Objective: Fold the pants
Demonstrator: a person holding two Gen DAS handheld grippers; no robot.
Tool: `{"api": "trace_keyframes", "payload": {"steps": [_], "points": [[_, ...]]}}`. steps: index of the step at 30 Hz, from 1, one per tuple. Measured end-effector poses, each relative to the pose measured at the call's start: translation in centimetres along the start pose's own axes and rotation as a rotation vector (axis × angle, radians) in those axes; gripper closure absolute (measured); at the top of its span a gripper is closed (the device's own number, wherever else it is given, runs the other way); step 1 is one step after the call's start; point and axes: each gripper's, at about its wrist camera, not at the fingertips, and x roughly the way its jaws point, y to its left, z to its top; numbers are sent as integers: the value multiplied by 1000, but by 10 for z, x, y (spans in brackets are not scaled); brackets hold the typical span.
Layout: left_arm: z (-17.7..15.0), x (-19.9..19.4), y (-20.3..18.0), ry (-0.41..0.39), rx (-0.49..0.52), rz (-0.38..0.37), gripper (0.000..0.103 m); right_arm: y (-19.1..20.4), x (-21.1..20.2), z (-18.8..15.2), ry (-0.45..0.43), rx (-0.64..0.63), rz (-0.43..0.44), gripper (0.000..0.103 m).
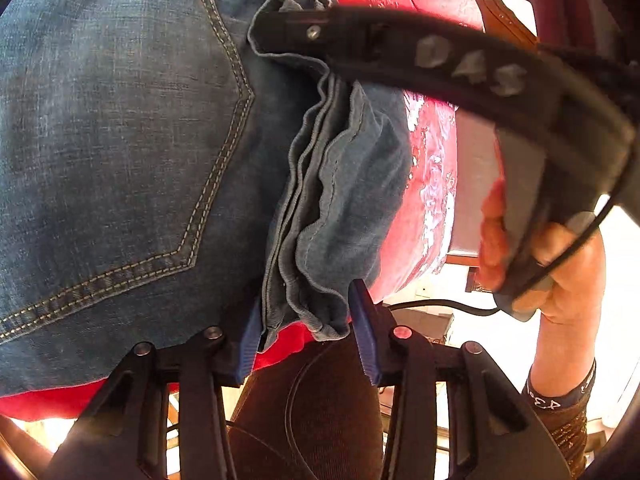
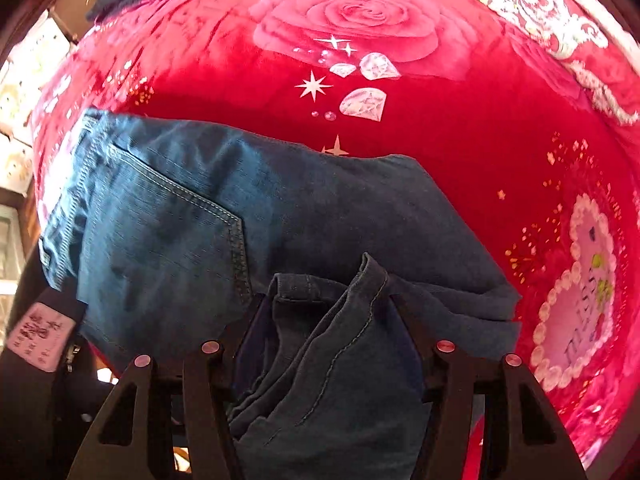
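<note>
1. Two grippers are working on one pair of blue denim jeans [image 2: 168, 216] that lies folded on a red plush blanket with roses and stars [image 2: 440, 128].
2. At 9 o'clock in the left wrist view is the back pocket with tan stitches [image 1: 120, 128], flat and smooth.
3. At 6 o'clock the left gripper [image 1: 308, 340] has its blue pads partly open. The stacked leg hems [image 1: 316, 208] sit between them. I cannot tell if the pads press the cloth.
4. At 2 o'clock the right gripper [image 1: 280, 30] comes in from above onto the far end of the same hems, with a bare hand [image 1: 560, 264] holding its handle.
5. In the right wrist view its jaws stand about half open with the bunched hems [image 2: 332, 340] between them. I cannot tell if they squeeze.
6. Denim is soft, floppy and a bit heavy. I think it is best held at the thick hems, all layers together, so none slips out.
</note>
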Motion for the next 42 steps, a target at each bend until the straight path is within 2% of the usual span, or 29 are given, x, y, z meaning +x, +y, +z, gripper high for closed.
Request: {"api": "trace_keyframes", "payload": {"steps": [1,2,4,6,9,10,11,15,16,17,19,21,22,23,24,26,27,29,30,31,34,37,38,39,40,42], "points": [[-1,2,-2,0,2,4,69,0,2,-1,-6,-8,-10,50],[-2,3,-3,1,5,10,71,-1,4,-2,-11,-6,-12,69],[-1,5,-4,4,16,17,79,-8,2,-7,-36,34,8,74],[2,2,-13,-4,46,11,83,-24,-12,-11,-89,110,34,79],[6,-12,-29,-59,110,4,83,-62,-48,-18,-188,275,122,81],[7,-16,-32,-73,121,-2,83,-67,-58,-16,-210,294,152,81],[7,-21,-33,-81,129,-5,83,-66,-61,-9,-215,287,148,81],[6,-29,-12,-68,92,67,83,-41,-35,17,-167,239,216,79],[4,-27,-4,-49,65,95,83,-33,-18,23,-124,237,252,77],[5,-25,6,-25,34,116,83,-22,-3,27,-77,228,249,74],[5,-28,21,2,-16,89,84,-10,13,30,-27,191,201,71],[3,-40,21,13,-3,67,84,-21,-8,23,-86,215,252,70],[2,-48,19,16,26,66,84,-34,-24,15,-131,251,302,71],[1,-58,14,16,67,65,84,-48,-39,5,-176,291,336,66],[2,-68,9,9,105,69,84,-67,-56,-9,-228,346,351,53],[8,-88,-3,-23,171,85,84,-103,-83,-48,-312,453,319,34],[17,-97,-9,-46,197,98,83,-117,-87,-68,-331,501,300,34],[37,-105,-24,-103,230,135,74,-140,-77,-109,-307,604,305,34],[44,-104,-29,-122,236,154,59,-146,-67,-129,-285,656,317,34],[58,-102,-33,-141,228,180,53,-149,-55,-149,-261,705,339,34],[95,-83,-39,-135,160,200,53,-144,-21,-196,-233,828,447,34],[113,-51,-42,-119,90,258,54,-133,5,-221,-245,891,533,37],[119,-44,-44,-105,77,294,54,-129,14,-224,-233,897,550,46],[123,-39,-45,-102,70,324,58,-123,23,-224,-214,889,573,79],[120,-39,-46,-111,70,346,66,-114,26,-221,-204,857,605,97],[115,-41,-41,-128,92,382,73,-93,11,-214,-233,739,522,98]]}}
